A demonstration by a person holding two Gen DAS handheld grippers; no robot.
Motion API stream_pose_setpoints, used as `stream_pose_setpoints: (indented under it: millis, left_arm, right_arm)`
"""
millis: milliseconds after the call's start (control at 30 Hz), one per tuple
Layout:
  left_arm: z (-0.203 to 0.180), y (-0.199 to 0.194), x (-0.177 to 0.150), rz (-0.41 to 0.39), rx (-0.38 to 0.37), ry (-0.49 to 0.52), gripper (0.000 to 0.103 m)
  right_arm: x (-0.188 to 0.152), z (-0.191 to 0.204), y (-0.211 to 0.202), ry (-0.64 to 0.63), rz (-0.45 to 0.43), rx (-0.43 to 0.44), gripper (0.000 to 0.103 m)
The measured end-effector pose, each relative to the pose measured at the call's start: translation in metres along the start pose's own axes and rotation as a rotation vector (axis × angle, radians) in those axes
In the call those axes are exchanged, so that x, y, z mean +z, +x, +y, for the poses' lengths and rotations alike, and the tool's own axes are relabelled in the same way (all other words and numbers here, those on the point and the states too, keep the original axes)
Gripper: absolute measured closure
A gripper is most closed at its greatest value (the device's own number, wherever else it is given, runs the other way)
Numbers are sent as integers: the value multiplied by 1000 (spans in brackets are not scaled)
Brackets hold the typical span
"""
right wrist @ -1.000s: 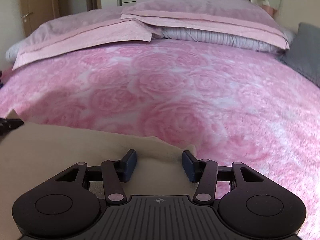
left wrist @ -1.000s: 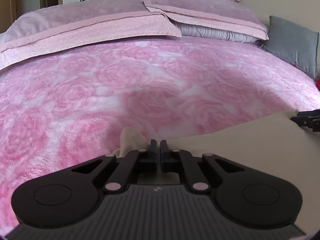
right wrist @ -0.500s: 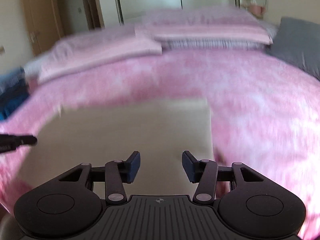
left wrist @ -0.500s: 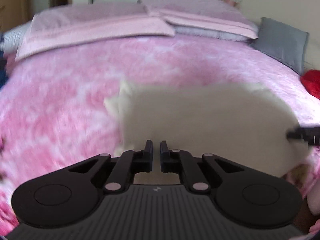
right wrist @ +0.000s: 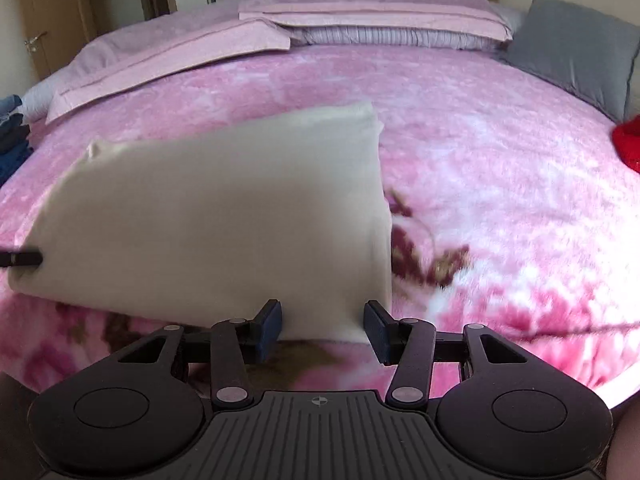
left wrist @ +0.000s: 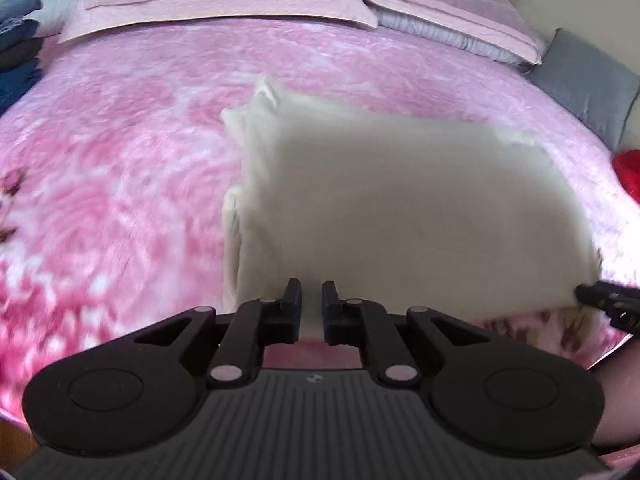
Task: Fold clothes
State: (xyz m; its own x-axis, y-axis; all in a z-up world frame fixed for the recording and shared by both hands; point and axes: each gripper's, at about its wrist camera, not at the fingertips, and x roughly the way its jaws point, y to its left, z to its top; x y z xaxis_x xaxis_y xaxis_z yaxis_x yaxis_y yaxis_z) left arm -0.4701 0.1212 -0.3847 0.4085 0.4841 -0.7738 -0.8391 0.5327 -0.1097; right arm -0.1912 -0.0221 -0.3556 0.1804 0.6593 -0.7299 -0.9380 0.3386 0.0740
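Left wrist view: folded cream cloth garment [left wrist: 400,208] lies on pink rose-patterned bed blanket [left wrist: 120,168]. Left gripper [left wrist: 311,304] fingers nearly together at its near edge; right gripper [right wrist: 323,326] fingers apart, unclamped. Edges best squared before release.

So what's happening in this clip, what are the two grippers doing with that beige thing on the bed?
A person with a gripper in each hand is folding a cream garment on a bed with a pink floral blanket. The left gripper is nearly shut at the garment's near edge; whether it pinches fabric is unclear. The right gripper stands half open around the near edge without pressing. The garment lies as a folded rectangle. Pillows sit at the head.
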Motion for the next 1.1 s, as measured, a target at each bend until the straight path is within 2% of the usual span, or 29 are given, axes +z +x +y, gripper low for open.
stream_pose_setpoints:
  millis: [200,333,500,867,1100]
  left_arm:
    - [-17,-46,-6,-25,50,17,94]
    - [-29,-75,-13,-49,60,41,84]
    - [-44,-102,-28,-71,70,82,81]
    - [-56,-140,-45,-130,77,132,79]
    - [-56,-137,-42,-128,75,138,79]
  right_arm:
    - [-1,5,-40,23,-34,6,53]
    - [-12,3,-64,88,-36,36,53]
    - [-27,3,-81,129,-22,44,53]
    - [-43,9,-112,167,-50,68,53]
    - [-43,13,-111,170,-45,79,53]
